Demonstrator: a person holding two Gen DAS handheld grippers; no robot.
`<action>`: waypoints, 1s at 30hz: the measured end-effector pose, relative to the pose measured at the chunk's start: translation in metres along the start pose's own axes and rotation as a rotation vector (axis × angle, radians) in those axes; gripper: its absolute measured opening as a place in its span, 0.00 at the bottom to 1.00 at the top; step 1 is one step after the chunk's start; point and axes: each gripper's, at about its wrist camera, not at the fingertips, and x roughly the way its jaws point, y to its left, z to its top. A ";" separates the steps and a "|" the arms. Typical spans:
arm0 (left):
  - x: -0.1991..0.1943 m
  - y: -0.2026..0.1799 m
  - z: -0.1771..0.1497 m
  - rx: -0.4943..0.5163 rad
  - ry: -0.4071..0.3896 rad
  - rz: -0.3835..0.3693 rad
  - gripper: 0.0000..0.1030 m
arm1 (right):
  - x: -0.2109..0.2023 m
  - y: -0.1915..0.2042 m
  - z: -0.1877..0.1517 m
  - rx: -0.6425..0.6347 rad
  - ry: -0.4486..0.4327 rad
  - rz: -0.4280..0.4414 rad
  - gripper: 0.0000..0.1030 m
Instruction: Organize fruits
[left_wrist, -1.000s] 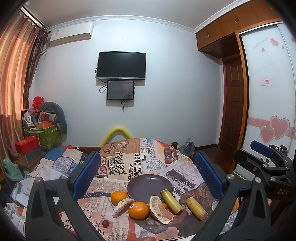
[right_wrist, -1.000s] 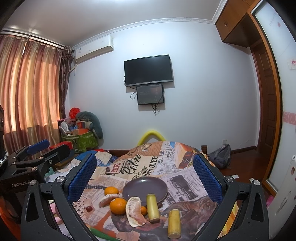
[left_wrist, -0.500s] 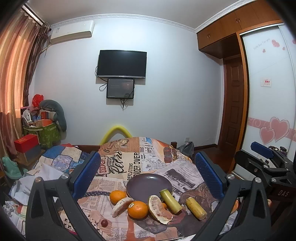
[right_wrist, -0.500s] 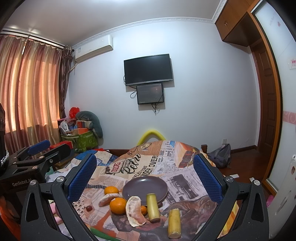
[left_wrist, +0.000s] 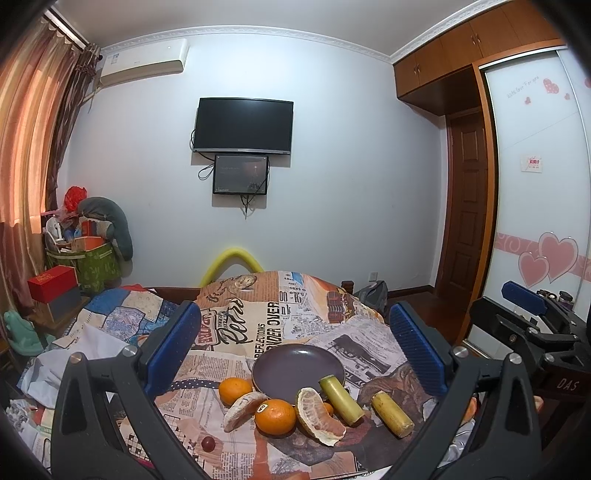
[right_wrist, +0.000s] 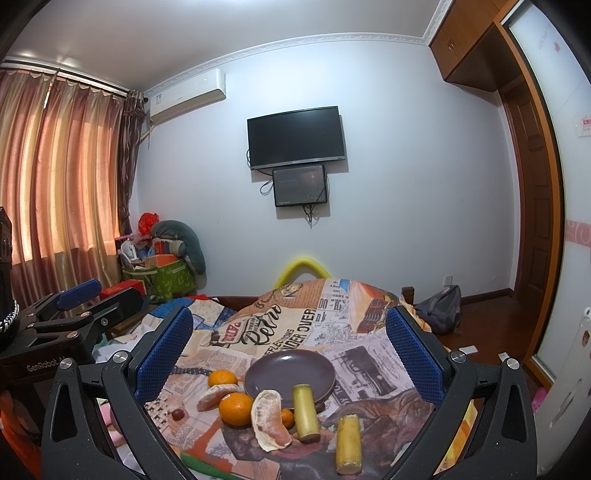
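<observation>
A dark purple plate (left_wrist: 295, 363) (right_wrist: 288, 373) lies empty on a newspaper-print cloth. In front of it lie two oranges (left_wrist: 275, 416) (left_wrist: 234, 390), two peeled pomelo pieces (left_wrist: 317, 415) (left_wrist: 240, 404), two yellow-green sugarcane pieces (left_wrist: 340, 398) (left_wrist: 391, 413) and a small dark red fruit (left_wrist: 208, 443). My left gripper (left_wrist: 293, 354) is open and empty, held above and short of the fruit. My right gripper (right_wrist: 288, 354) is open and empty too, to the right of the left one; it shows at the right edge of the left wrist view (left_wrist: 535, 321).
The cloth (left_wrist: 258, 317) covers a raised surface on a bed with a patchwork quilt (left_wrist: 122, 314). A green bag of clutter (left_wrist: 88, 262) and a red box (left_wrist: 51, 284) stand at the left by the curtain. A wardrobe door (left_wrist: 535, 221) is at the right.
Both views have hardly shifted. Both grippers stay open and empty, and the fruit has not moved.
</observation>
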 end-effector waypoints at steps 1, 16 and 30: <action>0.000 0.000 0.000 0.000 0.000 0.000 1.00 | 0.000 0.000 0.000 0.000 0.001 0.000 1.00; 0.010 0.002 -0.004 0.001 0.014 0.005 1.00 | 0.007 -0.005 -0.010 0.013 0.019 -0.007 1.00; 0.059 -0.003 -0.025 0.007 0.167 -0.036 1.00 | 0.031 -0.028 -0.032 0.024 0.149 -0.077 1.00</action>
